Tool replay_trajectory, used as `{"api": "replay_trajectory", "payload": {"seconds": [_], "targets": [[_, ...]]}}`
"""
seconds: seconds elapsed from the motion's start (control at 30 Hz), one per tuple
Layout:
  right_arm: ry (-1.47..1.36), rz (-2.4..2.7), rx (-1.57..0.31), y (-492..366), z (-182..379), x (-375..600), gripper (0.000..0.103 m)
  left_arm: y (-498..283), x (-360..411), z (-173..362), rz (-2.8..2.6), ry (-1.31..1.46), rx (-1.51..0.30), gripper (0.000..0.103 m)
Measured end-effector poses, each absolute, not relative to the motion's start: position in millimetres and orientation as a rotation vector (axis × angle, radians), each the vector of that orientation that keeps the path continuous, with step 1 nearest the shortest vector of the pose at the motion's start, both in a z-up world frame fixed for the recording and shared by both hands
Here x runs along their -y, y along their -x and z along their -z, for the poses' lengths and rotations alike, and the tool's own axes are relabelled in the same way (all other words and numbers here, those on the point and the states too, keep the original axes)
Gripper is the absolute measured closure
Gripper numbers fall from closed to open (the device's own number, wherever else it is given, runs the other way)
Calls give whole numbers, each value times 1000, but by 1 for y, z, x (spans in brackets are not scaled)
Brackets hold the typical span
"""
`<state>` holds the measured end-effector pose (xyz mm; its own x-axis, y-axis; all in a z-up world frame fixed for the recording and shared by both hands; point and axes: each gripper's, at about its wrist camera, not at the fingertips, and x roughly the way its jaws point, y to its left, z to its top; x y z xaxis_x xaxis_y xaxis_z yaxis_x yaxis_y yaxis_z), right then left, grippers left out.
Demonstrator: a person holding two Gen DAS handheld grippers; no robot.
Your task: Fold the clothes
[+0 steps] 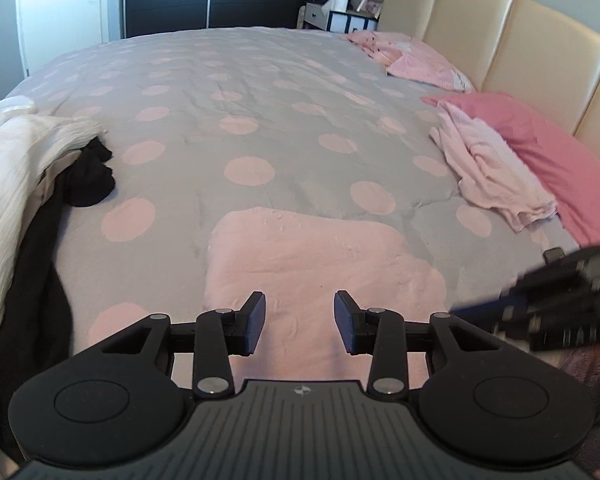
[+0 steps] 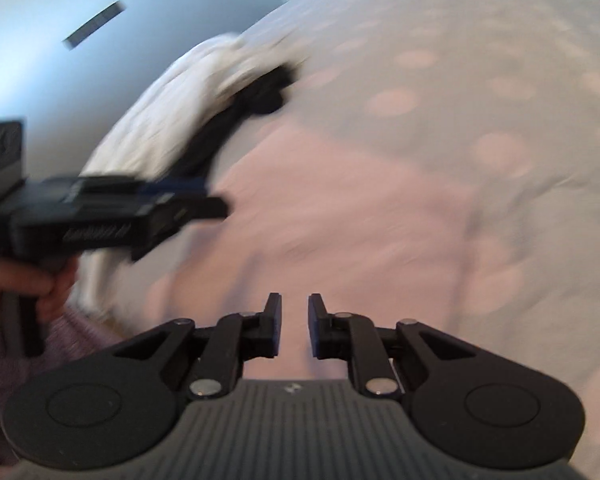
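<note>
Left wrist view: both grippers' jaws parted, empty, above folded pink garment (image 1: 312, 264) on bed (image 1: 260, 92).

Folded pale pink garment (image 1: 320, 264), a soft rounded rectangle, lay flat on the near part of the bed. White crinkled garment (image 1: 16, 168) was heaped at the left edge over a bunched black garment (image 1: 92, 176). Crumpled light pink garment (image 1: 492, 168) rested at the right, unfolded
</note>
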<state>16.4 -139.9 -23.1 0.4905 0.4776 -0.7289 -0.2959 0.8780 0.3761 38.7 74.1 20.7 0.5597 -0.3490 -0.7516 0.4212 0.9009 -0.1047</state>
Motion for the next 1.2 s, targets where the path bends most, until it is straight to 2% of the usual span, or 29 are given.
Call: {"api": "replay_trajectory", "payload": {"seconds": [0.23,0.4,0.77,0.87,0.9,0.97,1.0,1.13,1.2], "targets": [[-244,-382,-932,-68,47,164,86,-75,-77,28,357,-57,-1028,71],[-193,-370,-954,-97,72,144,85,-92,-79,53,334,-71,-1085,71],[-155,-367,-966,-133,108,135,88,-102,-82,58,347,-53,-1102,71],[-183,-357,-946,-124,98,142,76,-94,-84,48,356,-52,-1064,67],[-186,-351,-934,-119,92,145,60,-91,-86,44,354,-51,-1043,64],[-190,-360,-902,-106,80,154,46,-80,-90,35,343,-55,-1000,46],[-194,-367,-889,-100,74,159,42,-75,-92,32,336,-61,-986,43],[-232,-375,-895,-73,63,181,34,-58,-113,28,310,25,-995,41],[-256,-377,-920,-62,66,191,34,-52,-128,32,303,114,-1018,41]]}}
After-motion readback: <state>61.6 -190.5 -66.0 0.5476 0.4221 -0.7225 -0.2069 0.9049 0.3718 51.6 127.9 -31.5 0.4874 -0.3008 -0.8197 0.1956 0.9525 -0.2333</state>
